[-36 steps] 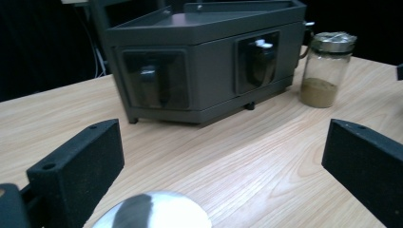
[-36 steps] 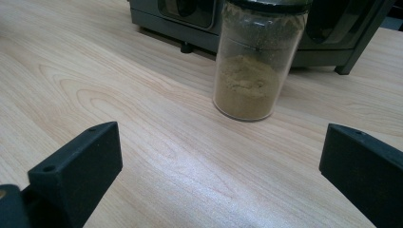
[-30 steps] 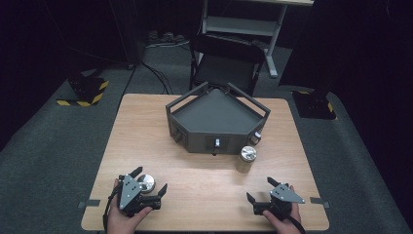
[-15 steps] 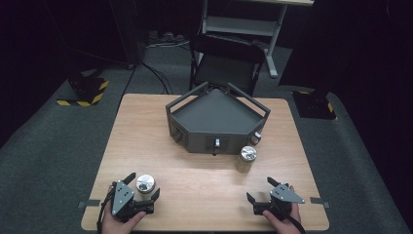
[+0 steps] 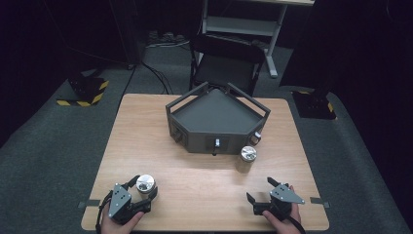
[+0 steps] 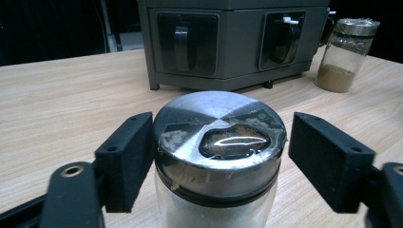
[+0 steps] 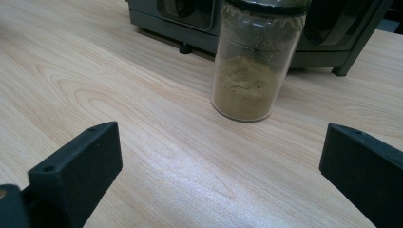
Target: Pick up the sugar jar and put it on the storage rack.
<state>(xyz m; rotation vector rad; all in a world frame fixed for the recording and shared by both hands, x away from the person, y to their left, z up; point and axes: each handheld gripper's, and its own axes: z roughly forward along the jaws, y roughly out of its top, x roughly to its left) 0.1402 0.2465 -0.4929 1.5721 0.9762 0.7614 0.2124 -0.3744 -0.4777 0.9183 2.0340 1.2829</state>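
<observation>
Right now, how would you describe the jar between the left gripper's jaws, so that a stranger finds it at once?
On the wooden table, start at the dark five-sided rack and come to the near left corner. There the jar stands between the left gripper's open jaws. It holds white powder; the other jar, beside the rack, holds brown.

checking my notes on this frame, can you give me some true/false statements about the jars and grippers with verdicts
1. The near jar stands between the left gripper's open jaws. True.
2. The right gripper is clamped on the far jar. False: its jaws are open, the jar stands ahead of them.
3. The far jar holds brownish powder. True.
4. The far jar sits inside the grey rack. False: it stands on the table in front of it.
</observation>
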